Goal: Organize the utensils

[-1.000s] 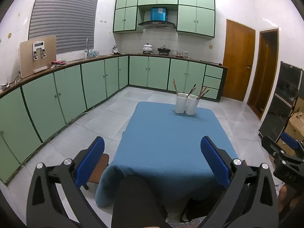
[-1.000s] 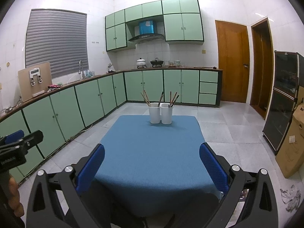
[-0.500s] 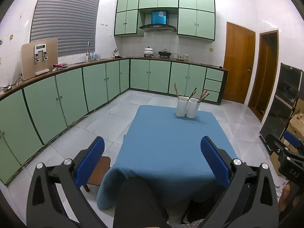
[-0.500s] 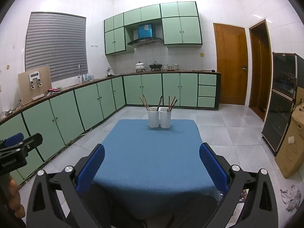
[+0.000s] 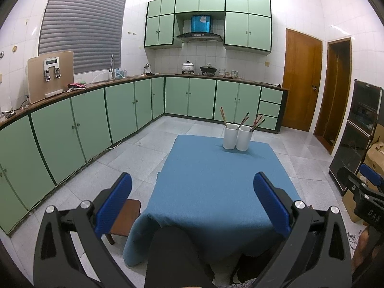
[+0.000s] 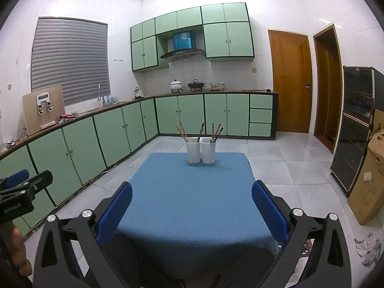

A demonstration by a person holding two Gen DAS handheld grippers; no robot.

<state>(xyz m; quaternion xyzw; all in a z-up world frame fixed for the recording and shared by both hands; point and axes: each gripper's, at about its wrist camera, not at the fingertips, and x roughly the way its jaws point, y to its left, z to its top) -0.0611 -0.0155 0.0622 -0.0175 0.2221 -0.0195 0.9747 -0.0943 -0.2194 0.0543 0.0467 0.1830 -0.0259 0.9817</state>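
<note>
At twelve o'clock on the blue table (image 6: pixel 192 206), two white cups (image 6: pixel 201 150) hold chopsticks (image 6: pixel 214 132). Both the left gripper (image 5: pixel 192 199) and right gripper (image 6: pixel 192 201) hang back, jaws wide and empty, probably ready to reach.

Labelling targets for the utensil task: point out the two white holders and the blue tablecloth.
Left white rectangular holder (image 6: pixel 193 150), right wrist view, front wall.
Right white rectangular holder (image 6: pixel 208 150), right wrist view, front wall.
Blue fabric tablecloth (image 6: pixel 192 204), right wrist view, bare middle of the top.

Green cabinets (image 5: pixel 120 110), wooden door (image 6: pixel 290 81), brown stool (image 5: pixel 124 218), cardboard box (image 6: pixel 367 180)
</note>
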